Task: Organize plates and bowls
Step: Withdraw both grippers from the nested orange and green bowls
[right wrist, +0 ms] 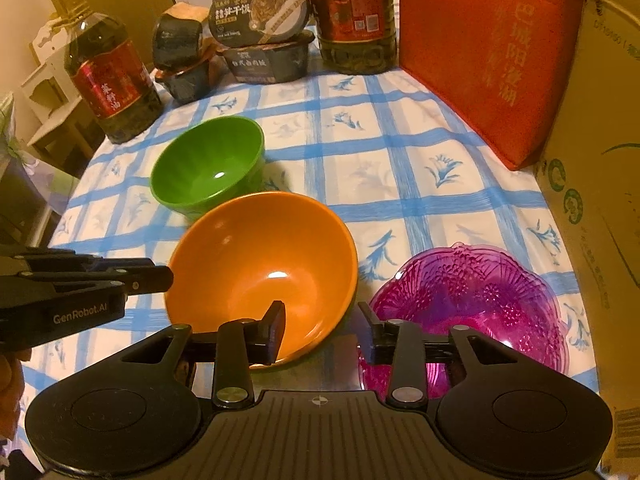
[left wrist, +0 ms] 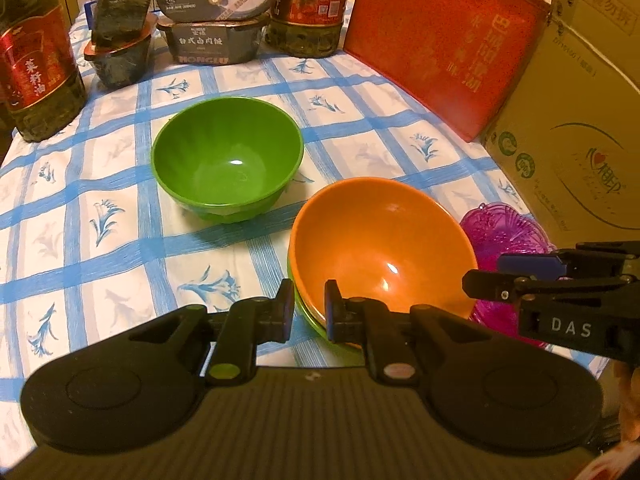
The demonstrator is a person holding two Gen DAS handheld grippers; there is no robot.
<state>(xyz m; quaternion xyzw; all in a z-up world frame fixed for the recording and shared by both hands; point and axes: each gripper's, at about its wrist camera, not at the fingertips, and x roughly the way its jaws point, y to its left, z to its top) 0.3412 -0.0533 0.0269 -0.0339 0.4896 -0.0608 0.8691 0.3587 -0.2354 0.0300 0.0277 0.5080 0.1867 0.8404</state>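
Observation:
An orange bowl point(left wrist: 380, 248) sits nested in a green bowl point(left wrist: 308, 312) whose rim shows under it. My left gripper point(left wrist: 307, 308) straddles their near left rim with a gap on both sides, so it is open. A second green bowl point(left wrist: 226, 158) stands alone further back. A purple glass dish point(right wrist: 472, 300) lies to the right of the orange bowl point(right wrist: 260, 264). My right gripper point(right wrist: 322, 328) is open, left finger over the orange bowl's rim, right finger over the purple dish's edge. The lone green bowl point(right wrist: 208, 164) shows behind.
Oil bottles point(left wrist: 36, 68) point(left wrist: 308, 8), stacked instant-meal boxes point(left wrist: 216, 12) and dark packets point(left wrist: 120, 32) line the back of the checked tablecloth point(left wrist: 120, 200). A red tote bag point(left wrist: 444, 40) and a cardboard box point(left wrist: 568, 136) stand along the right side.

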